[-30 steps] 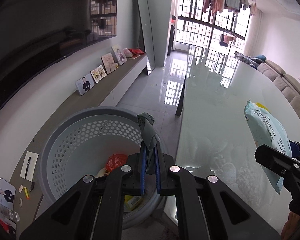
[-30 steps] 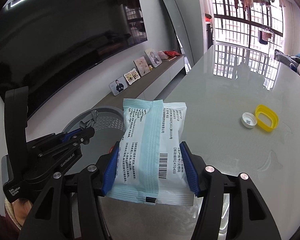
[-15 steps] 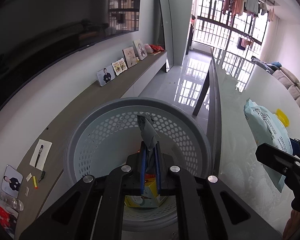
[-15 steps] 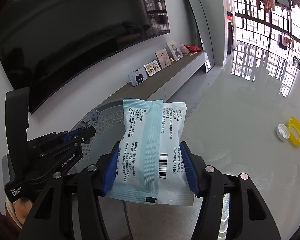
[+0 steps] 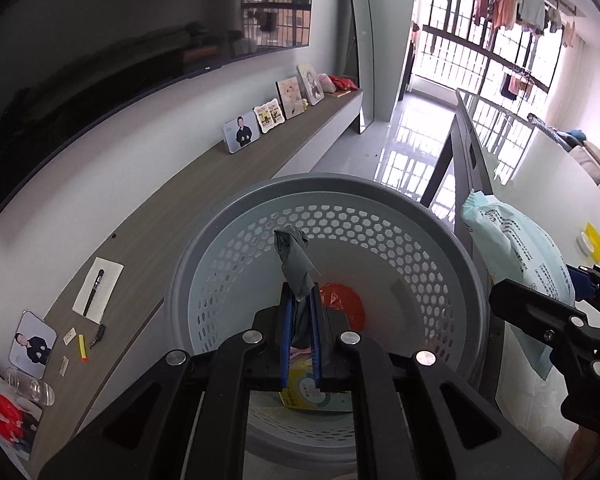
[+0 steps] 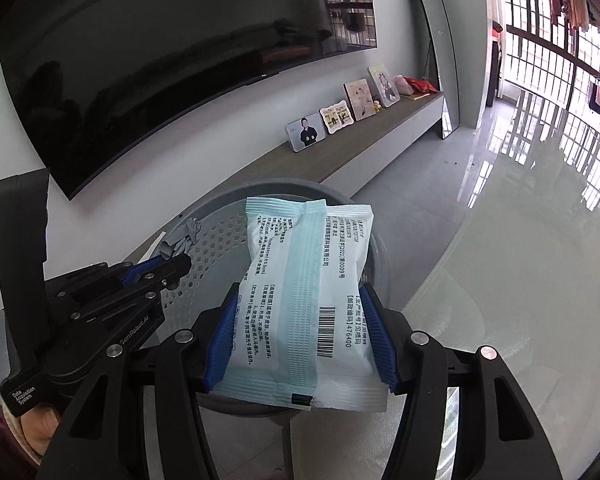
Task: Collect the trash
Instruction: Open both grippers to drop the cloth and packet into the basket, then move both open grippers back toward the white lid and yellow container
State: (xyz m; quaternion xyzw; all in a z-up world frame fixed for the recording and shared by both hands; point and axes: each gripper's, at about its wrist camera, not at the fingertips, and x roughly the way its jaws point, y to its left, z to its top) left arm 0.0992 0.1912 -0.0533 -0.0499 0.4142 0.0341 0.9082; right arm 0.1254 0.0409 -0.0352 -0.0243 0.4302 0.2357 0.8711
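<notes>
A grey perforated basket [image 5: 440, 224] stands on the floor beside the glass table; it also shows in the right wrist view [image 6: 220, 240]. My left gripper [image 5: 300, 304] is shut on a crumpled grey wrapper [image 5: 294, 260] and holds it over the basket's opening. Inside the basket lie a red wrapper [image 5: 342, 304] and a yellow box [image 5: 312, 394]. My right gripper [image 6: 300, 320] is shut on a pale blue and white packet [image 6: 304, 288], held near the basket's rim by the table edge. The packet also shows in the left wrist view [image 5: 516, 248].
A glass table [image 6: 520, 240] lies to the right, with a yellow ring and white cap [image 5: 590, 238] on it. A low wooden shelf [image 5: 204, 188] with photo frames runs along the wall under a large TV [image 6: 160, 60]. A tall mirror [image 5: 360, 40] leans at the far end.
Both grippers have moved left, off the table and towards the basket. The left gripper with the grey wrapper now sits over the basket's middle. The right gripper's packet has reached the rim.
</notes>
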